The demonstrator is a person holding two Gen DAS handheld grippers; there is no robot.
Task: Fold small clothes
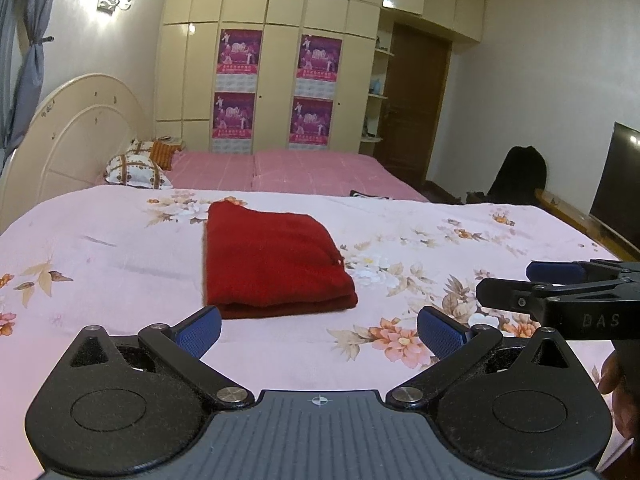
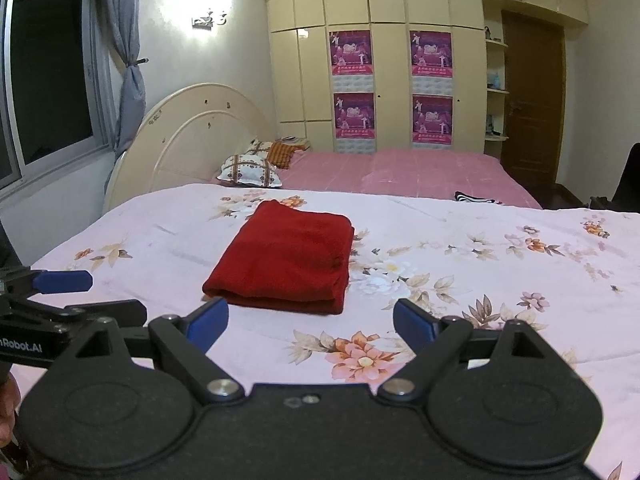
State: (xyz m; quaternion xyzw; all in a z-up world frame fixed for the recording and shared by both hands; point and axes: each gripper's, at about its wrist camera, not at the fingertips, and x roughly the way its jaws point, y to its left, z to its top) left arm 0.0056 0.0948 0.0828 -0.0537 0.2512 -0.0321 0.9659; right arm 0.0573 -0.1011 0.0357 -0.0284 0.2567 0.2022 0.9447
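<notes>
From the left wrist the left gripper (image 1: pixel 319 330) gapes wide and empty just short of the folded red cloth (image 1: pixel 276 258) on the floral bedsheet (image 1: pixel 440 224) (folding apparently finished), while the right wrist shows the right gripper (image 2: pixel 311 322) equally wide, holding nothing.

Both wrist cameras looked low across the bed (image 1: pixel 120 248) toward the wardrobe (image 1: pixel 280 12), side by side. Each caught the other tool at its edge and shared the red cloth (image 2: pixel 284 258).
</notes>
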